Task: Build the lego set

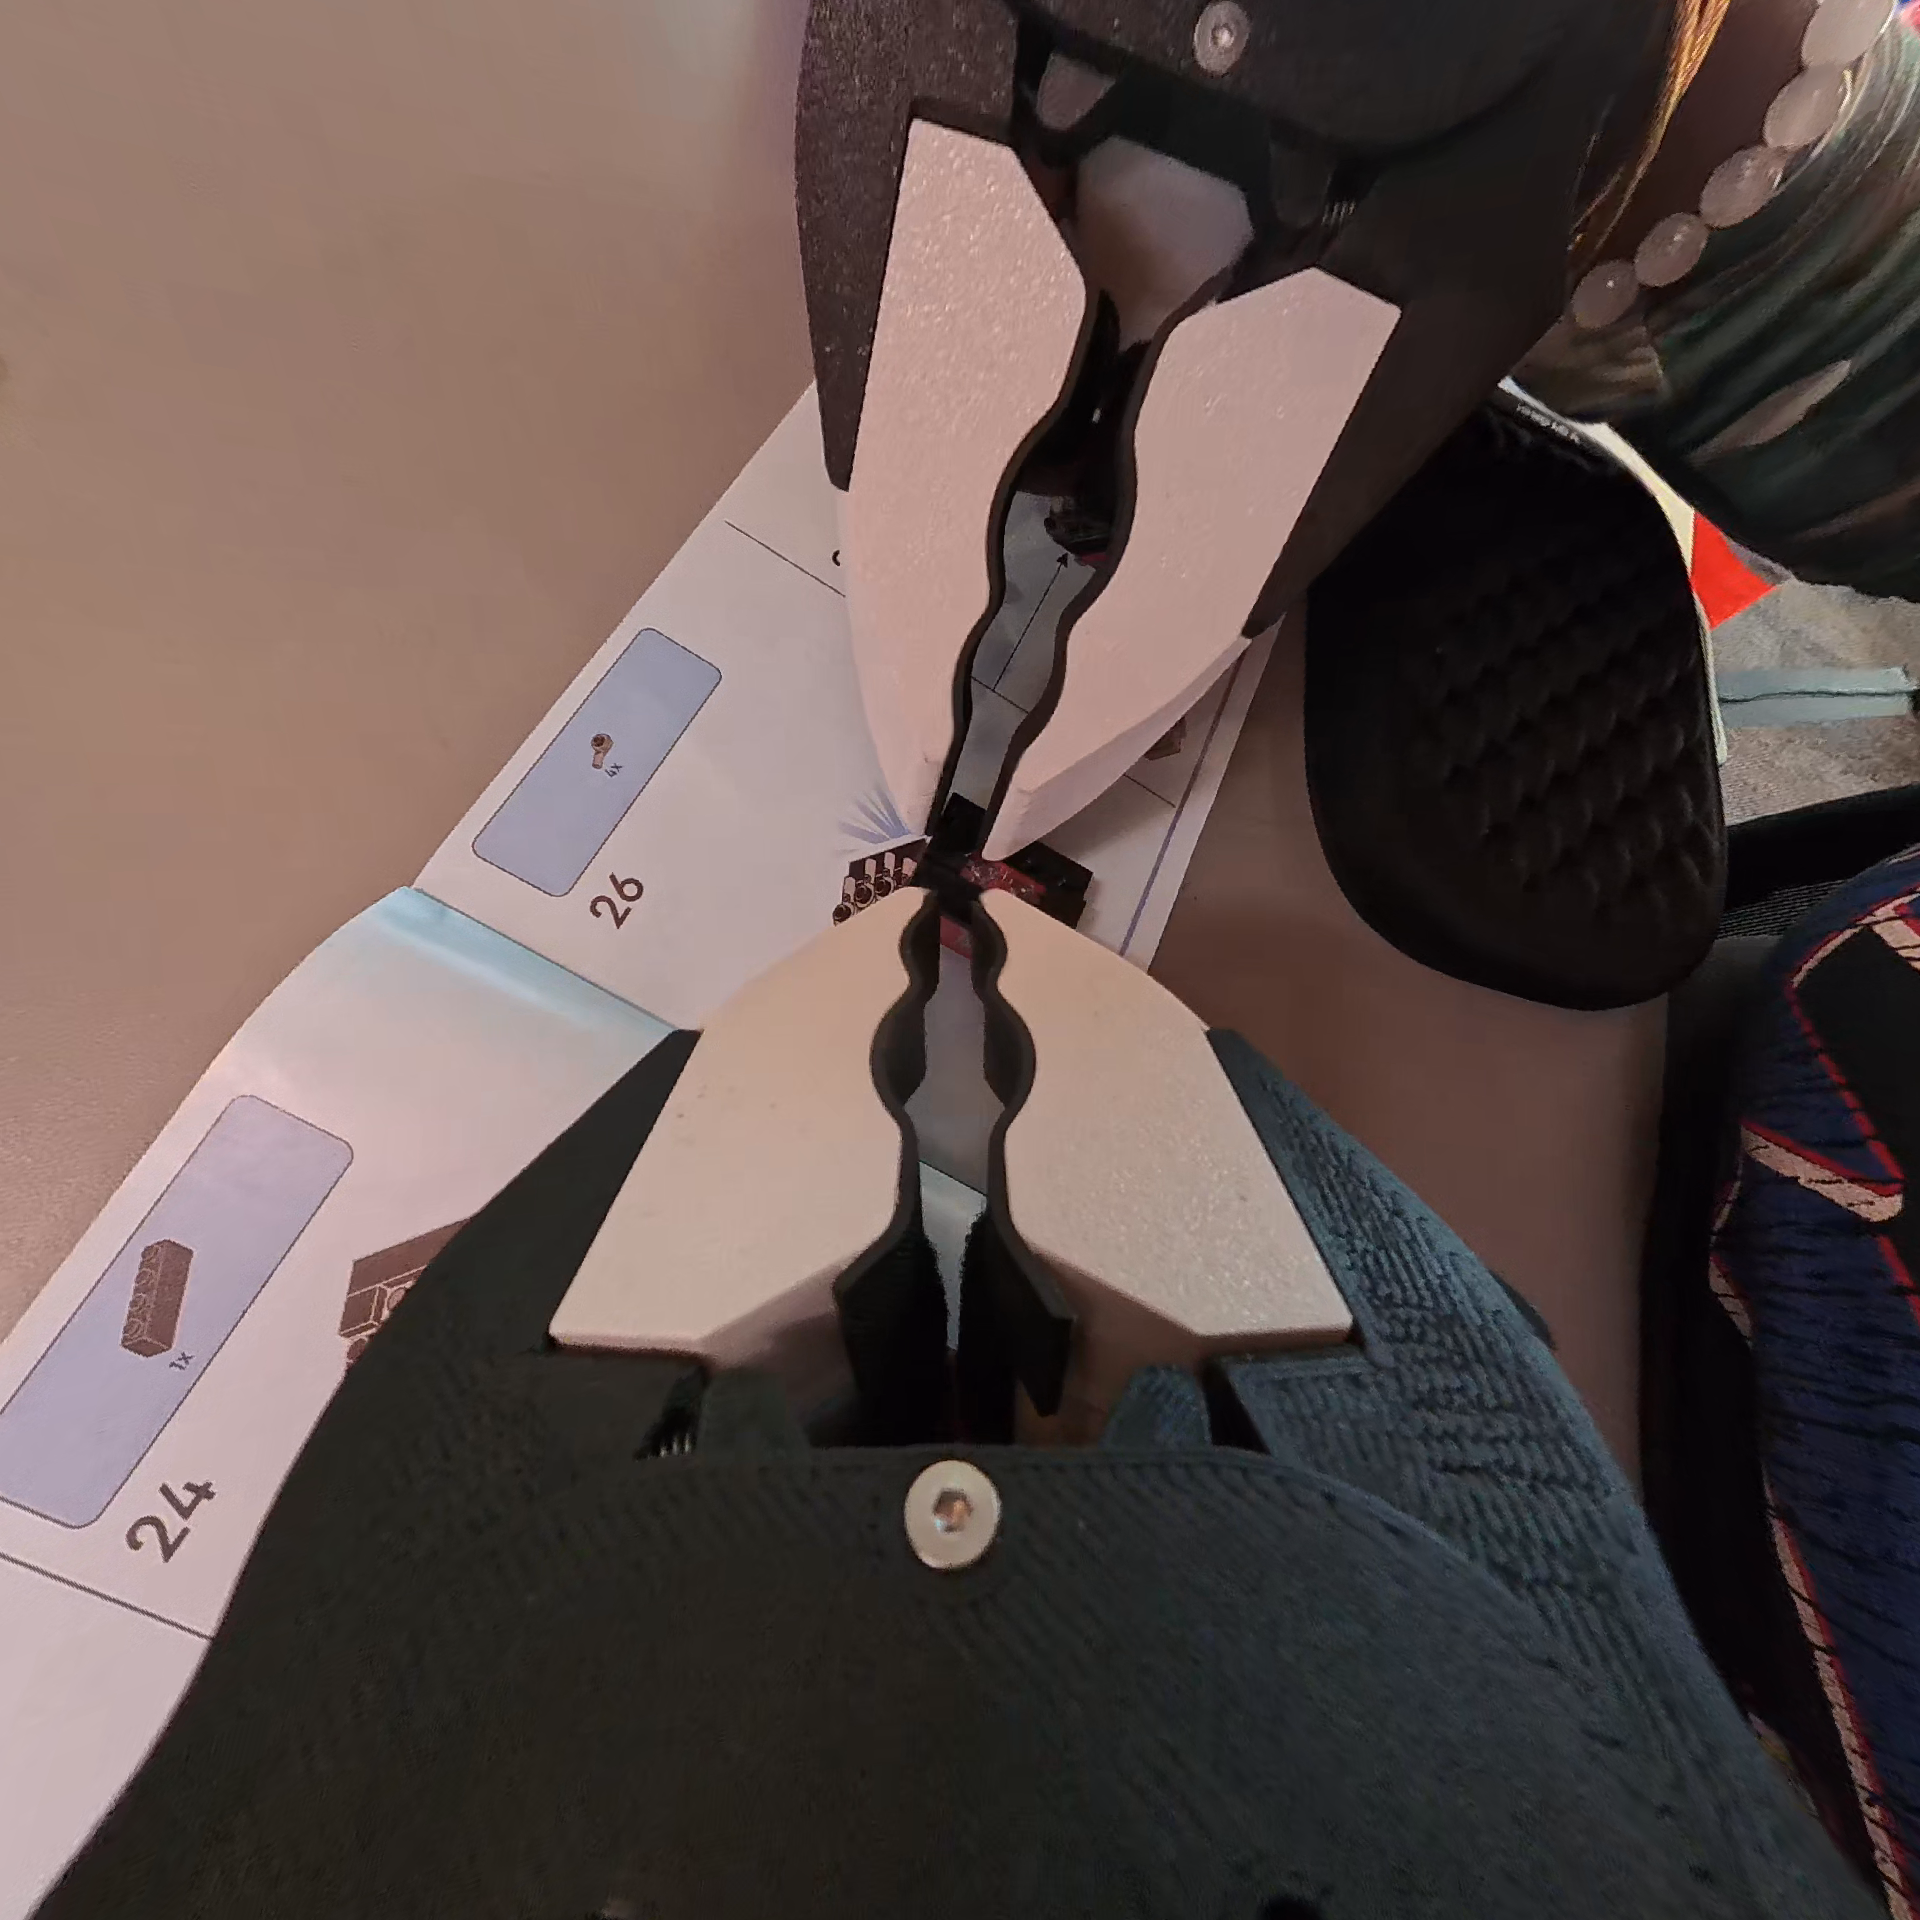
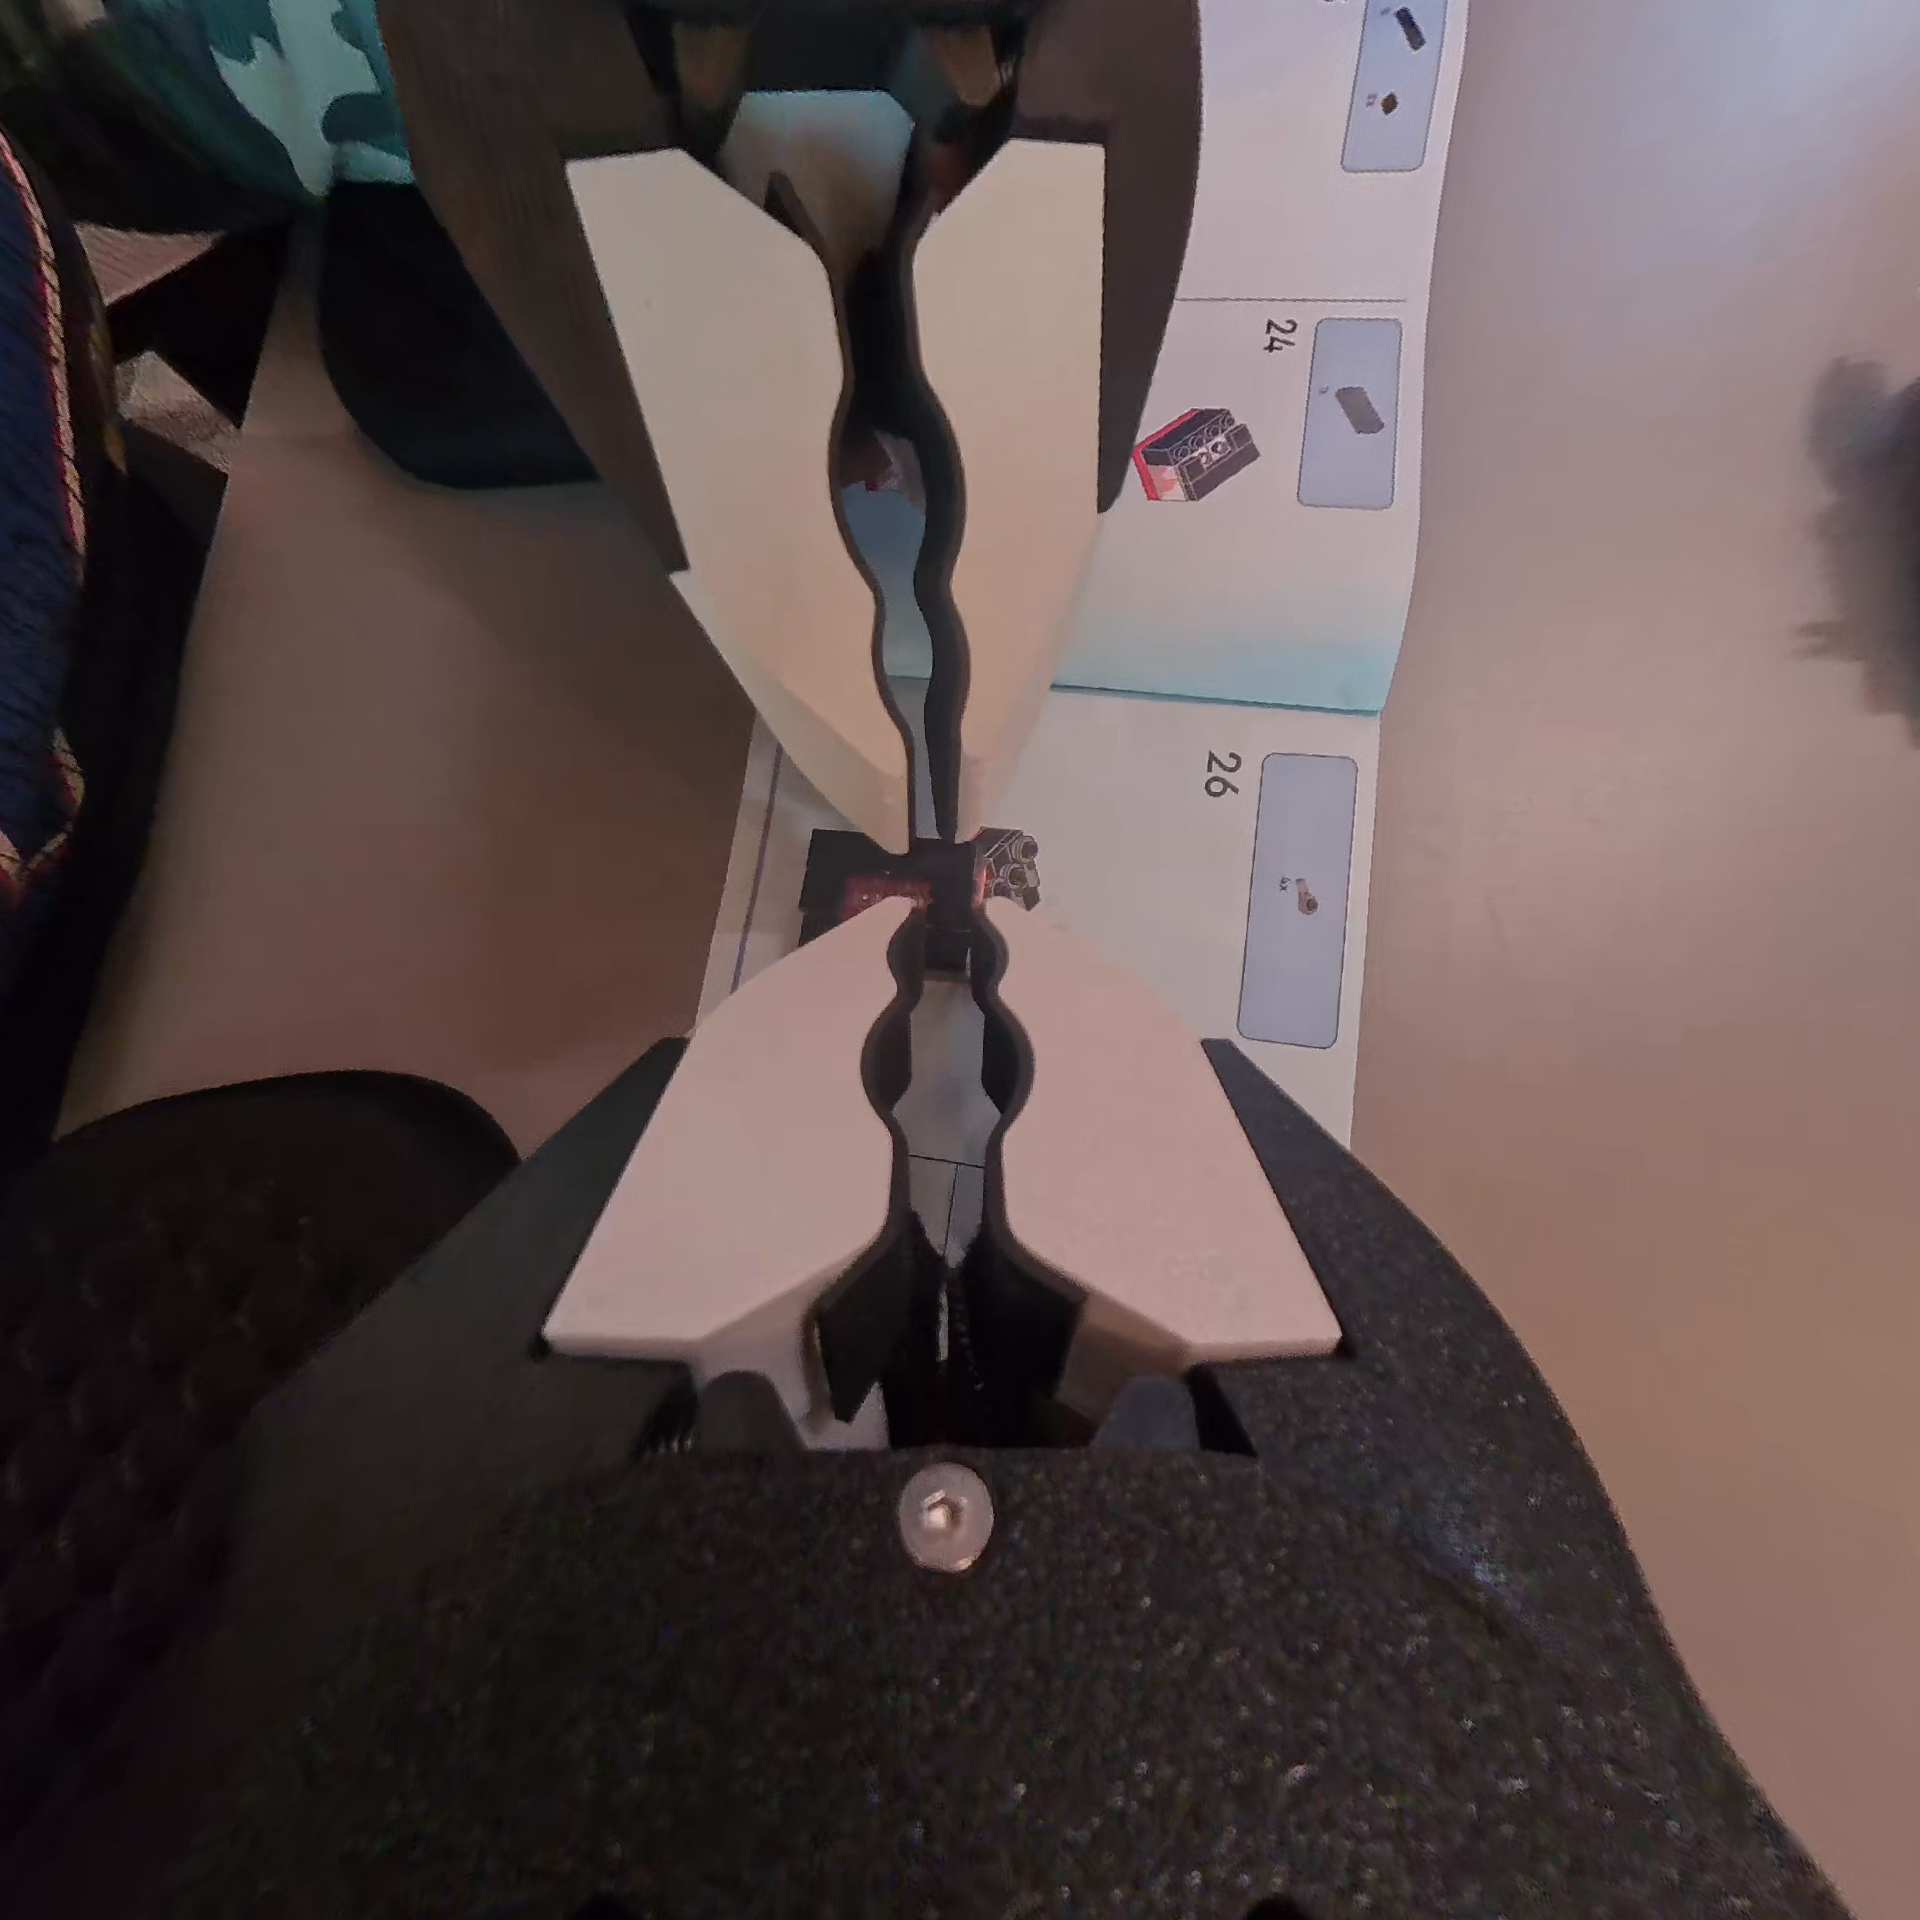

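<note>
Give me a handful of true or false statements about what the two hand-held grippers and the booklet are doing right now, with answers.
1. The left hand-held gripper and right hand-held gripper meet tip to tip. True.
2. Both are wide open. False: each is nearly closed on a small black and red lego piece.
3. A white paper instruction booklet lies open under them. True.
4. The booklet lies on a green tablecloth. False: it lies on a plain beige tabletop.

A plain beige table [image 1: 364, 364] carries an open instruction booklet [image 1: 343, 1039] lying flat. Just beside the booklet's edge rests a black textured pad [image 1: 1507, 727], at the table's rim.
</note>
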